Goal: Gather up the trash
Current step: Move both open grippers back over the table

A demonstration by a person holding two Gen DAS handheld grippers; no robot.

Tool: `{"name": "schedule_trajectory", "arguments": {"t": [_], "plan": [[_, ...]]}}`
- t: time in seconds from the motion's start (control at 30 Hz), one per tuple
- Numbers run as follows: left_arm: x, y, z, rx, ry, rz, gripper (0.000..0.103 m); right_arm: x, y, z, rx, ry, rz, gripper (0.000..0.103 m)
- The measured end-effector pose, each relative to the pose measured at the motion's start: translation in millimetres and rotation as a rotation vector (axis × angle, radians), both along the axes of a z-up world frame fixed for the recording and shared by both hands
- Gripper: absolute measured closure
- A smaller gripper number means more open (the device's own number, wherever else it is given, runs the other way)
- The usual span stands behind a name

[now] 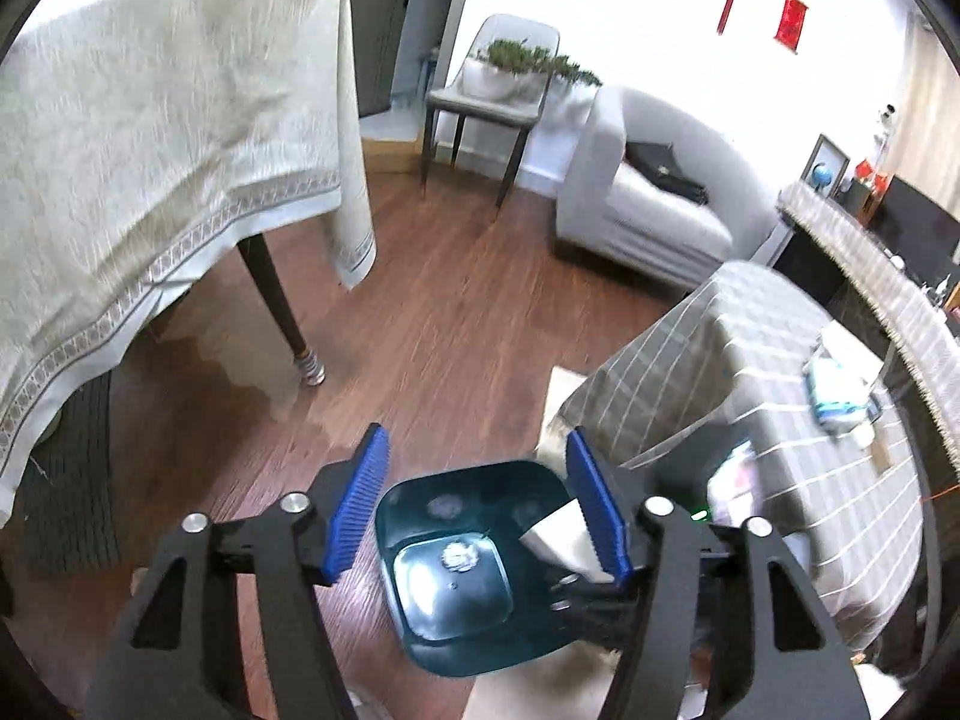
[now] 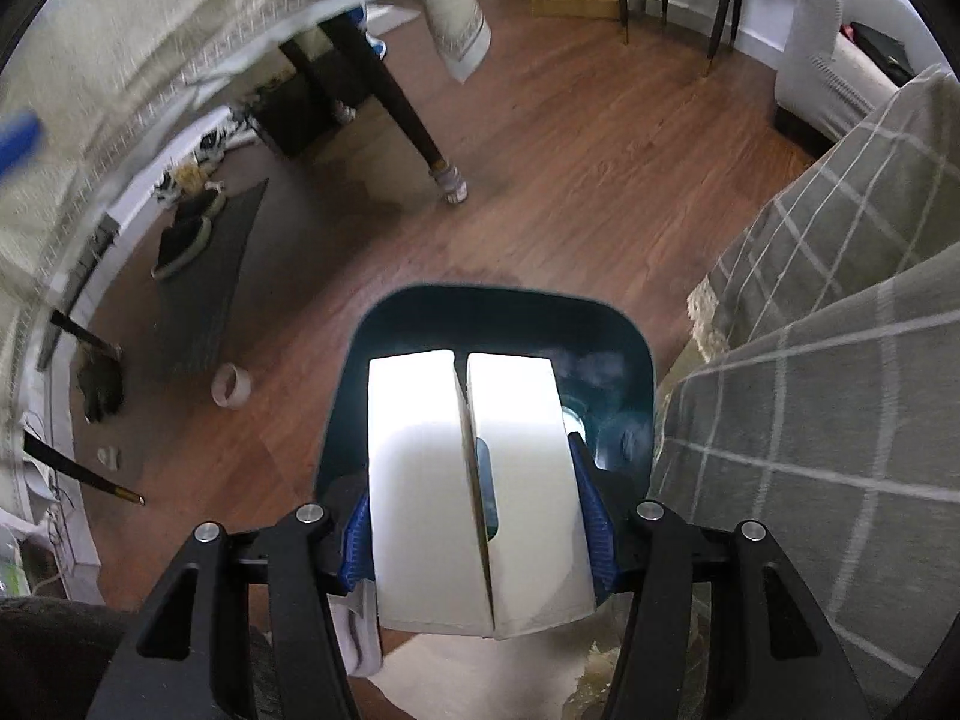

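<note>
A dark teal bin (image 1: 462, 564) is seen standing on the wooden floor (image 1: 456, 312), just beside the corner of a low table draped in a grey checked cloth (image 1: 720, 372). At the bottom of the bin, a small crumpled silvery wad (image 1: 459, 556) is seen lying near the middle.

The left gripper (image 1: 477, 516) is held above the bin with its jaws standing apart; nothing is pressed between the blue pads (image 1: 360, 504). A white box edge is seen just beside the right-hand pad in the left wrist view, but whether it is touched by that pad cannot be told.

The right gripper (image 2: 477, 531) is pointed steeply down over the bin (image 2: 498, 324). Its jaws are closed on a white cardboard box (image 2: 474, 480), whose two top flaps are folded together with a narrow slit between them. The box is clamped on both sides by the blue pads (image 2: 354, 546), and it is held over the mouth of the bin, covering most of the opening in the right wrist view.

Farther across the floor, a table covered with a cream tablecloth (image 1: 156, 168) is seen, with a dark leg (image 1: 276, 306) reaching the floor. A grey chair (image 1: 486, 102) and a pale sofa (image 1: 648, 198) are placed by the far wall. A roll of tape (image 2: 231, 384) is seen lying on the floor beside a dark mat (image 2: 204, 294), on which black shoes (image 2: 183, 234) are placed.
</note>
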State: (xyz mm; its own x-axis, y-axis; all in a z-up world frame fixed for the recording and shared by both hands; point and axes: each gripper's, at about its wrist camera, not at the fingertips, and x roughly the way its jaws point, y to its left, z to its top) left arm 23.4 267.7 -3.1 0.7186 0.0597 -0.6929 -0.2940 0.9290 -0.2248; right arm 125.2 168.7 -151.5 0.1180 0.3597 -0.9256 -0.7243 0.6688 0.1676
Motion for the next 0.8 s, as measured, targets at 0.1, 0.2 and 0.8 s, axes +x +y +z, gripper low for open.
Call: {"name": "schedule_trajectory", "arguments": {"t": [0.1, 0.2, 0.8], "plan": [[-2.4, -6.5, 17.9, -0.019, -0.031, -0.019, 0.048, -3.3, 5.4, -12.4, -0.036, 0.002, 0.028, 0.046], [-4.7, -8.4, 27.9, -0.021, -0.048, -0.032, 0.054, -5.7, 10.4, -26.1, -0.077, -0.001, 0.045, 0.046], [-29.3, -28.7, 78.9, 0.005, -0.160, -0.067, 0.047, -29.8, 10.9, 14.5, -0.014, -0.095, 0.085, 0.029]]}}
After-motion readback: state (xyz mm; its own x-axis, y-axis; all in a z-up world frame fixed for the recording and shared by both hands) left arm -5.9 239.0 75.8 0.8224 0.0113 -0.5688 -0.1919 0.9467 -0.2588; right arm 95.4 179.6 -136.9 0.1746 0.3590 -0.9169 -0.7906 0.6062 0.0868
